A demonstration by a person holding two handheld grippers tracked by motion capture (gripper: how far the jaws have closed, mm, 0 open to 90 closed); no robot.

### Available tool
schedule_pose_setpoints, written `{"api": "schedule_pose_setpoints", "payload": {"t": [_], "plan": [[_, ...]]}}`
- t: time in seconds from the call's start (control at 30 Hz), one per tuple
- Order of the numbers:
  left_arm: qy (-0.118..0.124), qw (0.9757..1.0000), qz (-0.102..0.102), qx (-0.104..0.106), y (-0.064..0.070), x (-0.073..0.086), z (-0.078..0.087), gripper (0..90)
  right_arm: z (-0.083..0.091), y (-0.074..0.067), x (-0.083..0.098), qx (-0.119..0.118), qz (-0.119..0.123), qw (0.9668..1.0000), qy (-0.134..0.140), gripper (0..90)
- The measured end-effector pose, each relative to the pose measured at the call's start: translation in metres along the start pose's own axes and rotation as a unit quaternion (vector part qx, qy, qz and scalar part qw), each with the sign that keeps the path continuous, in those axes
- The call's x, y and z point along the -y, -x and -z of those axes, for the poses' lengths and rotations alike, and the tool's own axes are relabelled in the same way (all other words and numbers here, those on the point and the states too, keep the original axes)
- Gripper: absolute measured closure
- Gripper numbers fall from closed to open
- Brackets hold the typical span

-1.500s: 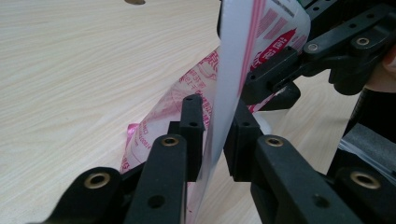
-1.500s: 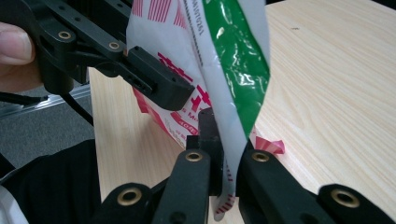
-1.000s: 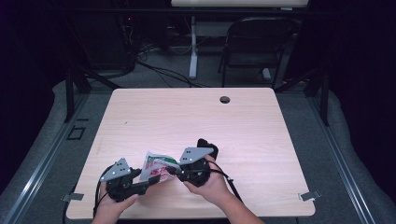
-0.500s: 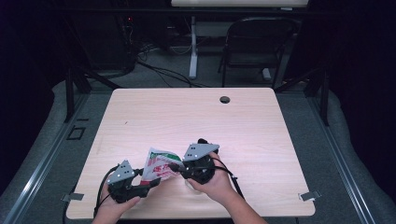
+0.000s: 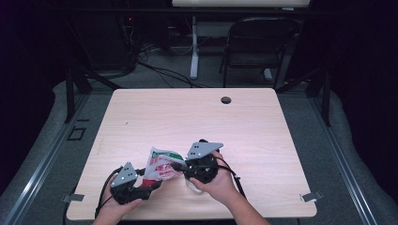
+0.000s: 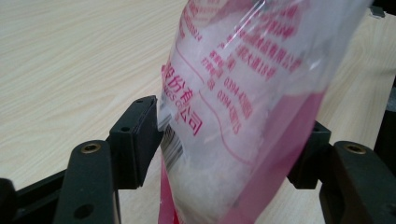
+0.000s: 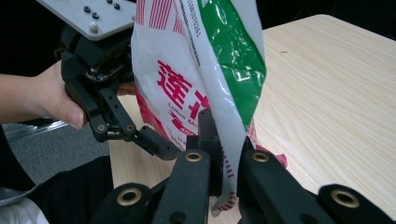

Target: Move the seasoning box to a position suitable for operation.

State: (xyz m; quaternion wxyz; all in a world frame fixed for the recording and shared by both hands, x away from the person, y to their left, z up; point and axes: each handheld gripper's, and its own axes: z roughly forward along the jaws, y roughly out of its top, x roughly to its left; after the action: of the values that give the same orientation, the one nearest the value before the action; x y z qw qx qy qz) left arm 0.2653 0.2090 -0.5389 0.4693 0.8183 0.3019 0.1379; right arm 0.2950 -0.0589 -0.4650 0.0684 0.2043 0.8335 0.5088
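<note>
High view shows a person's two hands near the close edge of the wooden table (image 5: 263, 136), each with a gripper. Between them stands a plastic bag (image 5: 162, 164) with red and green print and white stuff inside. The left gripper (image 5: 149, 184) has just been opening its jaws. In the left gripper view the bag (image 6: 238, 112) is still between them, but the left pad (image 6: 140, 140) looks like it barely touches the plastic, so that grip is let go. The right gripper (image 7: 223, 154) is clenched tight on a thin edge of the bag (image 7: 187, 84). So I think the right gripper now carries the bag alone, and the left one is free to grab it somewhere new.
</note>
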Motion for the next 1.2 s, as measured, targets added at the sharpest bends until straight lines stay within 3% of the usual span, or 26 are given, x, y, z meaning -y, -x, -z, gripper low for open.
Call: {"api": "schedule_pose_setpoints", "payload": {"t": [0.33, 0.43, 0.63, 0.93, 1.1, 1.2], "plan": [[-0.015, 0.9999, -0.003, -0.003, -0.001, 0.004, -0.008, 37.3, 0.006, 0.0, -0.005, -0.008, -0.009, 0.9998, 0.019, 90.0], [-0.02, 0.9998, -0.002, -0.004, -0.001, 0.004, -0.009, 41.3, 0.007, -0.002, -0.007, -0.007, -0.006, 0.9998, 0.019, 90.0], [-0.013, 0.9998, 0.012, 0.007, -0.005, 0.006, -0.012, 43.8, 0.007, -0.003, -0.007, -0.009, -0.006, 0.9997, 0.021, 90.0], [-0.006, 0.9996, 0.025, 0.015, -0.008, 0.007, -0.016, 36.0, 0.006, -0.005, -0.007, -0.012, -0.004, 0.9996, 0.026, 90.0], [-0.01, 0.9989, 0.041, 0.022, -0.016, 0.011, -0.018, 36.0, 0.01, -0.003, -0.008, -0.018, -0.011, 0.9991, 0.036, 90.0], [-0.002, 0.9988, 0.04, 0.03, -0.015, 0.01, -0.017, 39.7, 0.01, -0.003, -0.008, -0.023, -0.015, 0.9988, 0.039, 90.0]]}}
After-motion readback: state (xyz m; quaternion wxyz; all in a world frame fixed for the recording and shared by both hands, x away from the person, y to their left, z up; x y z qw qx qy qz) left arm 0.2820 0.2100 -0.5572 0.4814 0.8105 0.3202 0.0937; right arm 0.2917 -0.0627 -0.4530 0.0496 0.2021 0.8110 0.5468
